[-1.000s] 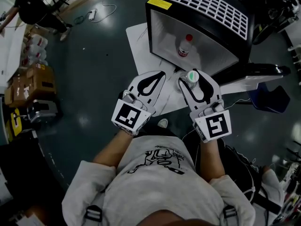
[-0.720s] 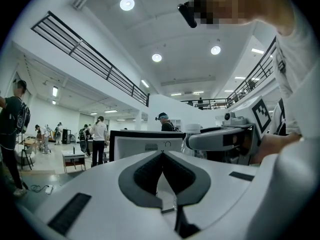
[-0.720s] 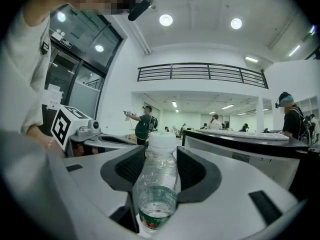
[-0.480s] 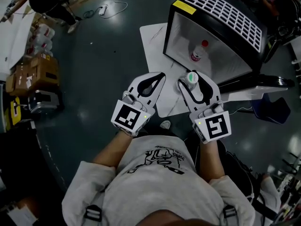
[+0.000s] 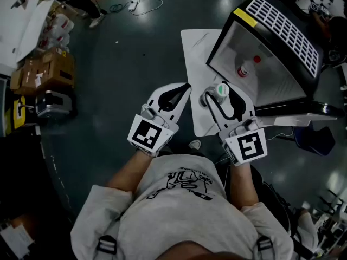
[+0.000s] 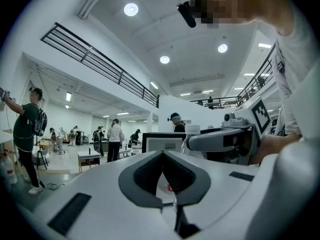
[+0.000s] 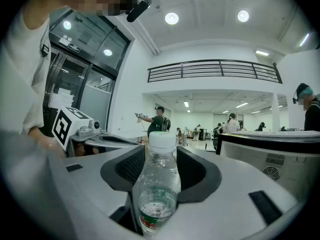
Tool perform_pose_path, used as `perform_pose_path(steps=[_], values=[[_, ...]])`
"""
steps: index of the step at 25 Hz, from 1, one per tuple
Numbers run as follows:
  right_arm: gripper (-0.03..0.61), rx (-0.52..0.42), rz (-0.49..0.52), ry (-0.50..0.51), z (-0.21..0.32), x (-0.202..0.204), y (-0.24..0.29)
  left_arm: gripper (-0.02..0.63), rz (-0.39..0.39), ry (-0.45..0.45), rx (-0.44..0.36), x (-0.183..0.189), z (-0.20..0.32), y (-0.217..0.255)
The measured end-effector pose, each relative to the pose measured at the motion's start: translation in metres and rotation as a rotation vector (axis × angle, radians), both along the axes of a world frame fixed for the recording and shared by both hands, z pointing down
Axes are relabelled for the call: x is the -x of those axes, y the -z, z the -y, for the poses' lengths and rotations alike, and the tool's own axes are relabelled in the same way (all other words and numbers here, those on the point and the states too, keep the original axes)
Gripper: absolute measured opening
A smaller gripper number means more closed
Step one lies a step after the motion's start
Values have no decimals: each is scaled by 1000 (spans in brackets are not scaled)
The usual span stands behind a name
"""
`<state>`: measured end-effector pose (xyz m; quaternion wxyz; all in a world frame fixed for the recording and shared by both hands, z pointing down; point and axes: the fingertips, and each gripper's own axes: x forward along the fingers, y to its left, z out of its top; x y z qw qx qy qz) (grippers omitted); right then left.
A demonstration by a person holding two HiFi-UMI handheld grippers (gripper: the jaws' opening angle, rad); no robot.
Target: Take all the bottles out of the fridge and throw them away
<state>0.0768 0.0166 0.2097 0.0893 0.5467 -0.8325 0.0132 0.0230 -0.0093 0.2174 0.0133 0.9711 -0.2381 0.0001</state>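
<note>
1. since the earlier frame the fridge (image 5: 282, 26) shifts from top centre to the upper right of the head view; both grippers hold their mid-frame spot.
2. right hand-held gripper (image 5: 217, 95) pinches a clear water bottle (image 7: 159, 184), upright, cap on top, centre of frame.
3. left hand-held gripper (image 5: 183, 89): jaws pressed together, nothing between them.
4. second bottle (image 5: 245, 69), red cap, stands inside the fridge, upper right.

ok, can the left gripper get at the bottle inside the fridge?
Probably, after stepping closer: fridge is open, red-capped bottle stands alone inside, left gripper is empty. Its jaws are together, though.
</note>
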Motion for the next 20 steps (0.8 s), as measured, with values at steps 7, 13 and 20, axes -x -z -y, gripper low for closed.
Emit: perform_pose_path(steps=[7, 13, 20], values=[[213, -8, 6, 47, 24, 49, 2, 12, 9, 43, 5, 49, 21, -4], [213, -7, 7, 77, 43, 86, 0, 12, 8, 67, 6, 87, 38, -2], [213, 5, -2, 116, 61, 122, -4, 12, 2, 95, -3, 123, 55, 0]])
